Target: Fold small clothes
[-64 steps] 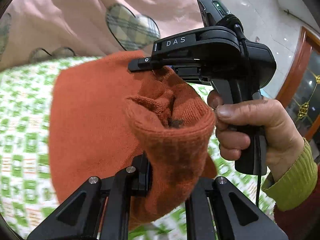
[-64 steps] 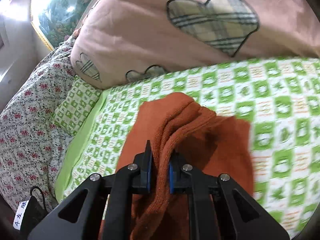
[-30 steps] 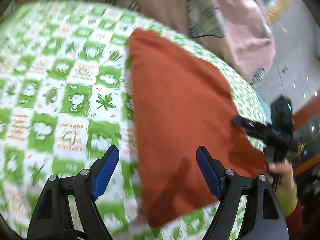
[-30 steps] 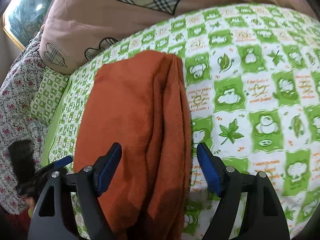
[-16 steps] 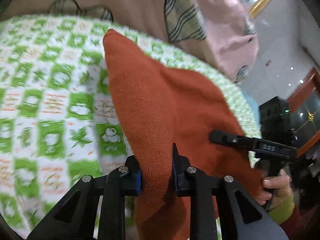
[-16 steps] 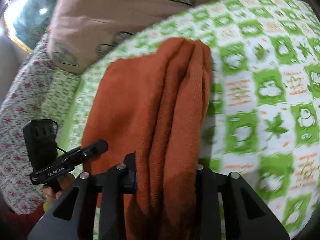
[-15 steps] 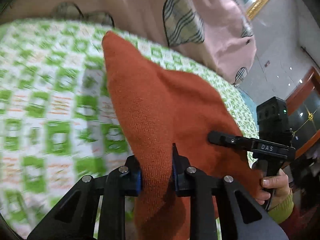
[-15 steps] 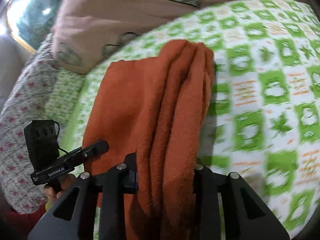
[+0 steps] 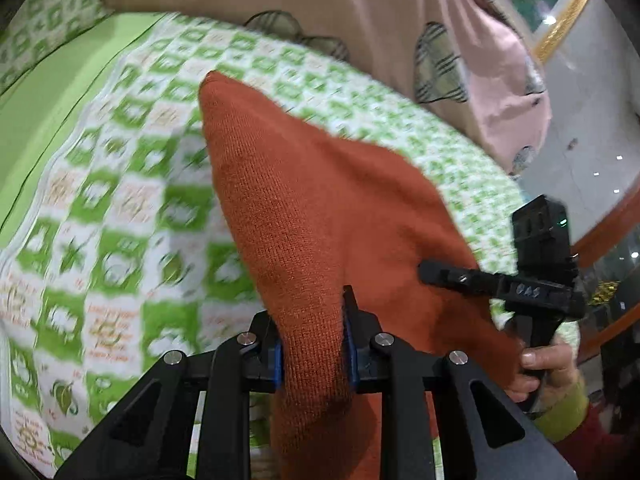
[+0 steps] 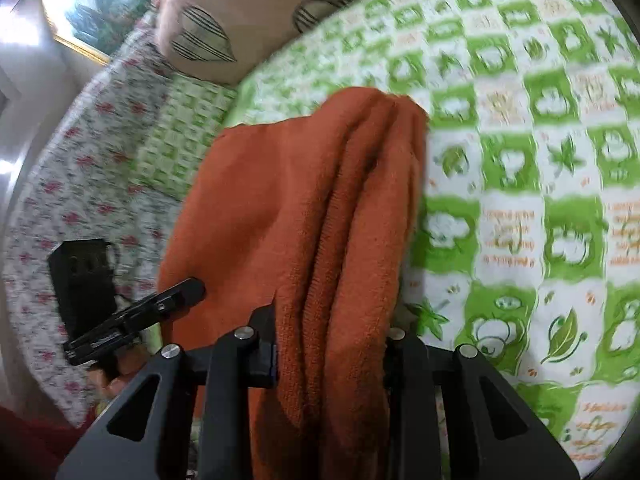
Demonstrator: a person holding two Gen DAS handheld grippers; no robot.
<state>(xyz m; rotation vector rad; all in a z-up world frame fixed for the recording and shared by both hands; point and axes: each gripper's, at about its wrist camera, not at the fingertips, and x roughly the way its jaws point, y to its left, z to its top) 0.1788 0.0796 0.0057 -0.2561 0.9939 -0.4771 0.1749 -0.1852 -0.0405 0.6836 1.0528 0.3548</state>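
Observation:
A folded orange knit garment (image 9: 308, 200) lies on a green-and-white patterned bedsheet (image 9: 100, 208). My left gripper (image 9: 312, 340) is shut on its near left edge and lifts it. In the right wrist view the garment (image 10: 304, 208) shows several stacked layers. My right gripper (image 10: 330, 344) is shut on the thick near right edge. The right gripper also shows at the right of the left wrist view (image 9: 460, 276). The left gripper also shows at the left of the right wrist view (image 10: 160, 304).
A pink quilt with plaid hearts (image 9: 360, 12) is piled at the back of the bed. A floral cover (image 10: 72, 168) and a green checked pillow (image 10: 180, 128) lie to the left. The bed's edge and a tiled floor (image 9: 580, 128) are on the right.
Both grippers were open over the flat garment one second ago. They closed on its near edge and now lift it off the sheet, with the view moving.

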